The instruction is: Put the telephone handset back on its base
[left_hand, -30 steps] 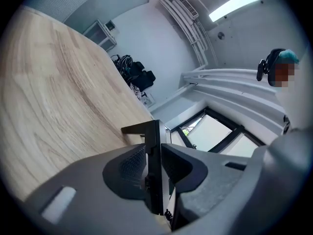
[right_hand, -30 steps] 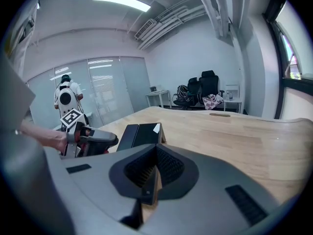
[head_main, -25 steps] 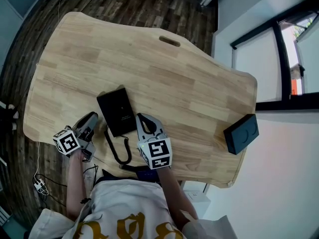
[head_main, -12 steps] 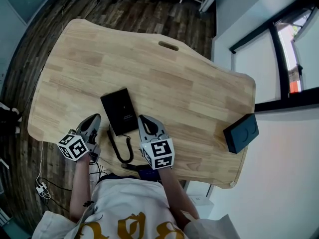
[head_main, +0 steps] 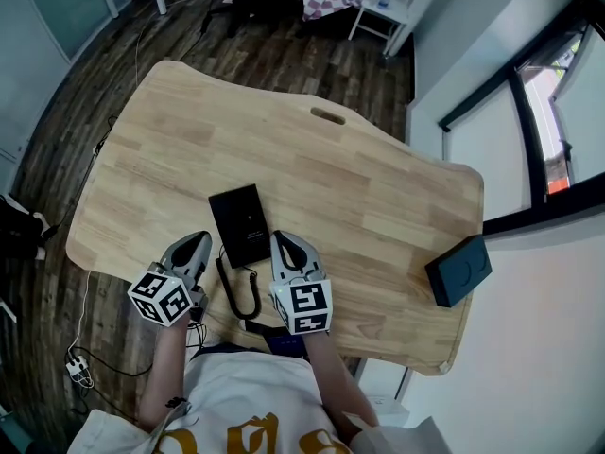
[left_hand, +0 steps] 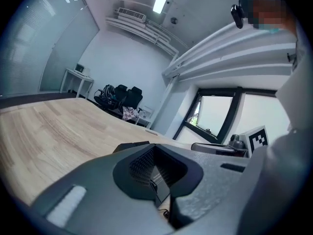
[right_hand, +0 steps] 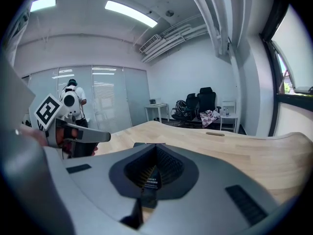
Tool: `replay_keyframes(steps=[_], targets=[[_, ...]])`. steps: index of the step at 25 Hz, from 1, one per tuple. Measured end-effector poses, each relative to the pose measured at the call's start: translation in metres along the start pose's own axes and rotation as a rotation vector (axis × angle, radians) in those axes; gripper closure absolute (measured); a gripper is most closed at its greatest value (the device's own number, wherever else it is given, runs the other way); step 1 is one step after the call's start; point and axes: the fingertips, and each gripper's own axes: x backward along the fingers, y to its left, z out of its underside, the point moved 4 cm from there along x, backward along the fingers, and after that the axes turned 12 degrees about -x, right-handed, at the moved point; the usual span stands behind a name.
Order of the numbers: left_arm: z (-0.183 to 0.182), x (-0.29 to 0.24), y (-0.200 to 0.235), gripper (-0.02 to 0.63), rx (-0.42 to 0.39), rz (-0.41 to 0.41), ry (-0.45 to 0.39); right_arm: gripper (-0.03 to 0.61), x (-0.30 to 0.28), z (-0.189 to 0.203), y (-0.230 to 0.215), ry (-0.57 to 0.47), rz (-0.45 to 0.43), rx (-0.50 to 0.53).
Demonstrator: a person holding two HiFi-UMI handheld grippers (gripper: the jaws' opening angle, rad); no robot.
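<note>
A flat black telephone (head_main: 243, 225) lies on the wooden table (head_main: 359, 187) near its front edge. Its black cord (head_main: 241, 293) loops toward me. I cannot tell the handset apart from the base. My left gripper (head_main: 197, 240) rests just left of the phone and my right gripper (head_main: 281, 238) just right of it, both pointing away from me with jaws together and nothing in them. In the left gripper view the left gripper (left_hand: 156, 150) has the telephone (left_hand: 131, 146) showing past it. The right gripper (right_hand: 156, 149) also has the telephone (right_hand: 146, 144) beyond its tips.
A black box (head_main: 458, 270) sits at the table's right edge. A slot (head_main: 328, 116) is cut in the far edge. A dark item (head_main: 279, 337) lies at the near edge by my body. Chairs and small tables (head_main: 378, 8) stand beyond the table.
The head view has tilted up, showing more of the room. Both grippers stay beside the phone; the left one has come slightly nearer to it.
</note>
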Motion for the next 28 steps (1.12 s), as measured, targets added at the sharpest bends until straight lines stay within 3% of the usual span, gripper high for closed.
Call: replay_keyframes(steps=[6, 12, 19, 28], targets=[[-0.023, 0.016, -0.012, 0.611, -0.081, -0.016, -0.04, 0.572, 0.012, -0.015, 0.019, -0.058, -0.009, 0.03], [-0.041, 0.035, -0.016, 0.611, -0.132, -0.138, -0.084, 0.572, 0.031, -0.031, 0.034, -0.113, -0.012, 0.058], [-0.054, 0.055, -0.028, 0.611, -0.141, -0.116, -0.121, 0.572, 0.052, -0.041, 0.042, -0.173, 0.013, 0.05], [-0.059, 0.068, -0.04, 0.611, -0.242, -0.128, -0.118, 0.572, 0.063, -0.038, 0.056, -0.176, 0.001, 0.046]])
